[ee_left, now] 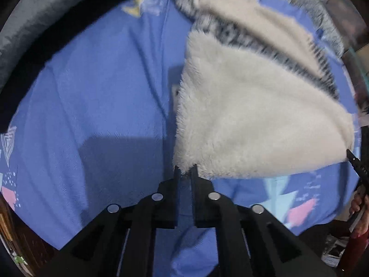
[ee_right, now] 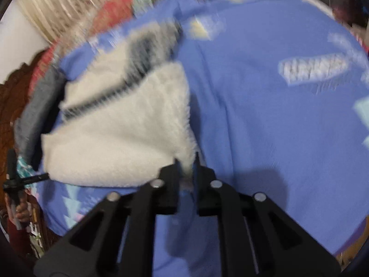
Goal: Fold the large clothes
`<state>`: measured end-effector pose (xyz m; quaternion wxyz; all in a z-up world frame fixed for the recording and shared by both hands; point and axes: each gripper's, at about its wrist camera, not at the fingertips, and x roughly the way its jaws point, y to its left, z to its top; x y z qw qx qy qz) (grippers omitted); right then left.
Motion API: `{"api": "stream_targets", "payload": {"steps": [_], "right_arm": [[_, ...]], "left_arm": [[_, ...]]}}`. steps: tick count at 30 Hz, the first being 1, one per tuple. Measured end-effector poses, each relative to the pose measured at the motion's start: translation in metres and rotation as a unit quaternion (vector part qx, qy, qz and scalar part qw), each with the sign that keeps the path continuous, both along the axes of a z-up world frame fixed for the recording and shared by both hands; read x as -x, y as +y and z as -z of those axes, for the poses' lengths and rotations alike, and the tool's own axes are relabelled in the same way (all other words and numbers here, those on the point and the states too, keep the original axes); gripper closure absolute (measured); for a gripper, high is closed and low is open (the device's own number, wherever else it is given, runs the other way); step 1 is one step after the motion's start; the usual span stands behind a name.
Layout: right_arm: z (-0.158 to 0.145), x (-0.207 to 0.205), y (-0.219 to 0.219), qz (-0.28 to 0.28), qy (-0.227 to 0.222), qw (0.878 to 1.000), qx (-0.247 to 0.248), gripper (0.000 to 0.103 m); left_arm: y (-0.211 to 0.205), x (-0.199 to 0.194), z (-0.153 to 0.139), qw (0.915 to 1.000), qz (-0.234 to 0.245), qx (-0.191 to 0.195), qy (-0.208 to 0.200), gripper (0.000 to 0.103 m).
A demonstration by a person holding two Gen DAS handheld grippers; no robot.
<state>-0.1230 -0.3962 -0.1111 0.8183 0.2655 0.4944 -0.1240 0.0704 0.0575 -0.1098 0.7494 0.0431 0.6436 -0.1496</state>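
1. Garment: a fleecy cream garment [ee_left: 249, 115] with a grey-black patterned band, laid on the blue bedsheet [ee_left: 92, 92]. It is found already doubled, the cream lining turned outward, in a wedge tapering toward the near edge.

2. Left gripper [ee_left: 185, 169]: directed steeply downward at the near left corner of the garment. The jaws are drawn close together, with fleece pinched between the tips; the corner is judged to be gripped.

3. Right gripper [ee_right: 185, 164]: set at the opposite near corner, seen in the right wrist view. A tuft of cream pile lies between the fingers, yet the picture is blurred; whether the pads press on it cannot be told.

4. Surroundings: a dark grey cloth [ee_left: 34, 23] is noted at the far left edge of the bed.

5. Step in hand, as judged: a fold of the near edge, both corners being taken or set down together.

6. Next move, as judged: both corners are to be kept level and matched, so the thick pile lies flat without bunching.
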Motion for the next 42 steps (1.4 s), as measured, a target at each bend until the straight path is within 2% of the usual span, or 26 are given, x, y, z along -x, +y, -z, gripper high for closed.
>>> {"api": "stream_targets", "payload": {"steps": [1, 2, 3, 4, 7, 9, 11, 13, 15, 17, 18, 19, 20, 21, 23, 24, 27, 29, 32, 34, 35, 37, 38, 41, 42], "right_arm": [[0.002, 0.001, -0.001, 0.003, -0.008, 1.0, 0.003, 0.072], [-0.002, 0.003, -0.003, 0.013, -0.017, 1.0, 0.0, 0.065], [-0.012, 0.009, -0.009, 0.036, -0.034, 0.999, 0.003, 0.051], [-0.023, 0.014, -0.013, 0.053, -0.053, 0.997, 0.013, 0.047], [-0.066, 0.021, -0.016, 0.065, -0.11, 0.99, 0.058, 0.046], [-0.086, 0.009, -0.003, 0.043, -0.135, 0.987, 0.079, 0.046], [-0.09, -0.012, 0.014, 0.002, -0.15, 0.986, 0.067, 0.046], [-0.078, -0.045, 0.043, -0.052, -0.143, 0.987, 0.044, 0.046], [-0.061, -0.073, 0.065, -0.09, -0.131, 0.987, 0.03, 0.046], [-0.04, -0.092, 0.063, -0.092, -0.107, 0.989, 0.032, 0.046], [-0.032, -0.094, 0.056, -0.082, -0.094, 0.992, 0.03, 0.046], [-0.014, -0.096, 0.038, -0.054, -0.061, 0.996, 0.031, 0.048], [-0.003, -0.096, 0.025, -0.041, -0.043, 0.998, 0.022, 0.06], [0.007, -0.092, 0.011, -0.036, -0.038, 0.999, -0.011, 0.067], [-0.009, -0.089, 0.004, -0.045, -0.04, 0.998, -0.03, 0.067], [-0.023, -0.091, 0.004, -0.056, -0.043, 0.997, -0.02, 0.066], [-0.072, -0.105, -0.002, -0.084, -0.093, 0.992, 0.016, 0.058], [-0.101, -0.144, -0.012, -0.092, -0.113, 0.989, 0.035, 0.058], [-0.116, -0.218, -0.018, -0.118, -0.124, 0.984, 0.041, 0.058], [-0.113, -0.281, -0.017, -0.135, -0.111, 0.983, 0.056, 0.051], [-0.108, -0.308, -0.018, -0.138, -0.098, 0.983, 0.066, 0.046], [-0.084, -0.369, -0.02, -0.135, -0.058, 0.986, 0.08, 0.044], [-0.076, -0.381, -0.023, -0.133, -0.046, 0.987, 0.074, 0.044], [-0.024, -0.42, -0.028, -0.119, 0.012, 0.991, 0.054, 0.044], [-0.012, -0.424, -0.026, -0.122, 0.024, 0.991, 0.053, 0.048]], "left_arm": [[0.001, 0.0, 0.003, 1.0, -0.005, -0.002, 0.004, 0.066], [0.003, 0.0, -0.002, 0.9999, -0.009, 0.006, 0.0, 0.065], [0.009, 0.002, -0.015, 0.9996, -0.014, 0.02, -0.015, 0.065], [0.015, 0.004, -0.027, 0.9989, -0.02, 0.025, -0.034, 0.065], [0.029, 0.01, -0.078, 0.989, -0.03, 0.065, -0.13, 0.063], [0.02, 0.01, -0.098, 0.9809, -0.015, 0.098, -0.168, 0.063], [-0.006, 0.004, -0.103, 0.9765, 0.019, 0.11, -0.184, 0.063], [-0.04, -0.002, -0.096, 0.9736, 0.057, 0.116, -0.188, 0.063], [-0.072, -0.014, -0.073, 0.9729, 0.094, 0.106, -0.183, 0.063], [-0.091, -0.029, -0.047, 0.9778, 0.103, 0.068, -0.169, 0.063], [-0.097, -0.039, -0.03, 0.9815, 0.099, 0.045, -0.158, 0.063], [-0.093, -0.051, -0.008, 0.9872, 0.088, 0.019, -0.132, 0.063], [-0.089, -0.06, 0.007, 0.991, 0.08, 0.015, -0.107, 0.063], [-0.082, -0.067, 0.013, 0.9923, 0.072, 0.043, -0.091, 0.063], [-0.074, -0.065, 0.002, 0.992, 0.066, 0.061, -0.089, 0.063], [-0.073, -0.062, -0.004, 0.9913, 0.067, 0.066, -0.092, 0.063], [-0.061, -0.056, -0.04, 0.9833, 0.071, 0.11, -0.126, 0.063], [-0.058, -0.059, -0.052, 0.9789, 0.058, 0.129, -0.147, 0.062], [-0.058, -0.066, -0.056, 0.9762, 0.039, 0.16, -0.142, 0.062], [-0.064, -0.068, -0.051, 0.9767, 0.034, 0.16, -0.139, 0.061], [-0.065, -0.065, -0.046, 0.9769, 0.032, 0.161, -0.137, 0.062], [-0.062, -0.063, -0.04, 0.9774, 0.028, 0.17, -0.123, 0.062], [-0.06, -0.061, -0.035, 0.9777, 0.026, 0.173, -0.116, 0.062], [-0.053, -0.056, -0.028, 0.9804, 0.025, 0.163, -0.108, 0.062], [-0.05, -0.055, -0.027, 0.9819, 0.025, 0.153, -0.109, 0.062]]}}
